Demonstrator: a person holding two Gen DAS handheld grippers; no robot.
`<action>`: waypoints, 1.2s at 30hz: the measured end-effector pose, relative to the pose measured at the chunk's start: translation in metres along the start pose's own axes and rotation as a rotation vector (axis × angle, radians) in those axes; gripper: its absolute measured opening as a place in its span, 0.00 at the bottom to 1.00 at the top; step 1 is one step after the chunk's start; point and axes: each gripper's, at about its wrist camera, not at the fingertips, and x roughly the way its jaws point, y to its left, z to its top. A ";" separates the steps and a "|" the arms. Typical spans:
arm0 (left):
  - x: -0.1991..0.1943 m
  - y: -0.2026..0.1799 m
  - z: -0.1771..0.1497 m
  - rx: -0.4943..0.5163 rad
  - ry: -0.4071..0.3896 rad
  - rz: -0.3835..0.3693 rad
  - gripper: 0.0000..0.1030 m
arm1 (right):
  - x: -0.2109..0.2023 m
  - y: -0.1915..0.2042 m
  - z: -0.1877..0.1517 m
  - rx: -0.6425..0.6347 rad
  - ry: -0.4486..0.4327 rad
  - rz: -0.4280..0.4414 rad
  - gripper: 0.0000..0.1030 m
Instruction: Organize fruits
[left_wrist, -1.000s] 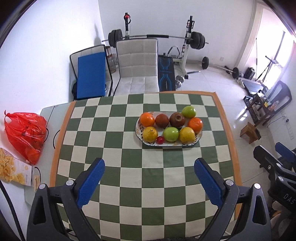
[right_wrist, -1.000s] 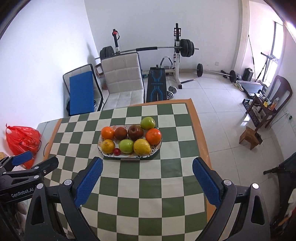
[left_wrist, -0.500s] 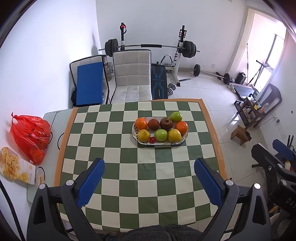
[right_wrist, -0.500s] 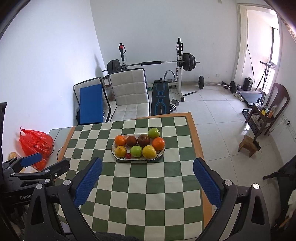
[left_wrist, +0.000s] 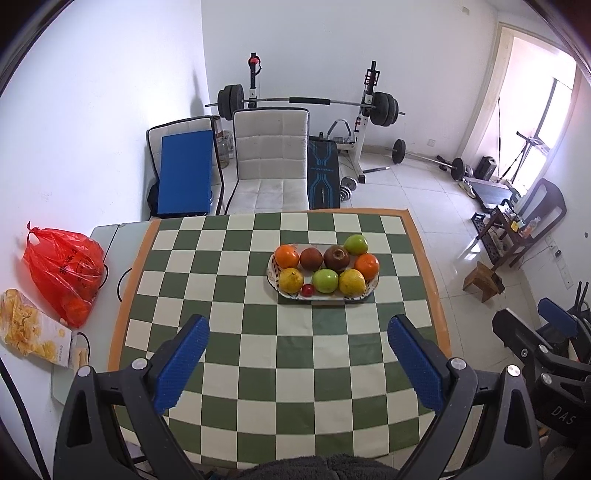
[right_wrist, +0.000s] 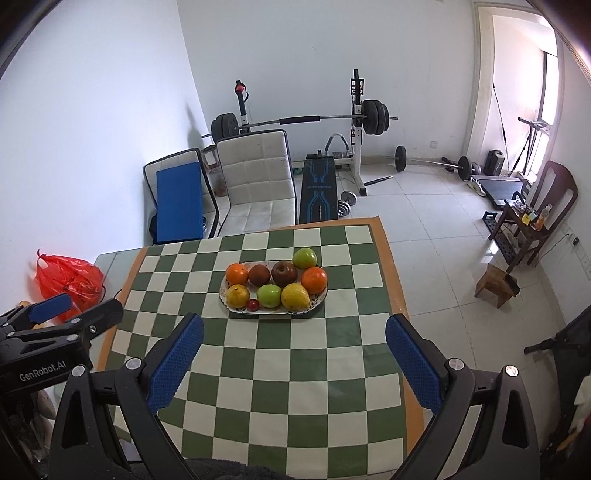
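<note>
Both claws spread, empty, well back from plate (left_wrist: 372, 288); fruits (left_wrist: 325, 280) all sit on it mid-worktop (left_wrist: 258, 354); looks done, or pre-reach; next move: approach one fruit.

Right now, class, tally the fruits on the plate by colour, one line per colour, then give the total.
Orange: 2 (second)
Dark brown-red: 2 (second)
Green: 2 (second)
Yellow: 2 (second)
Small red: 1
Total: 9, all on the plate.
</note>
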 end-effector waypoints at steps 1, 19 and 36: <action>0.005 0.000 0.001 -0.005 -0.003 0.008 0.96 | 0.004 -0.001 0.000 0.001 -0.003 0.003 0.98; 0.096 -0.005 0.006 -0.009 0.053 0.091 0.96 | 0.125 -0.025 0.008 -0.009 0.063 -0.069 0.98; 0.115 -0.011 0.007 -0.002 0.055 0.125 1.00 | 0.156 -0.034 0.012 -0.030 0.086 -0.086 0.98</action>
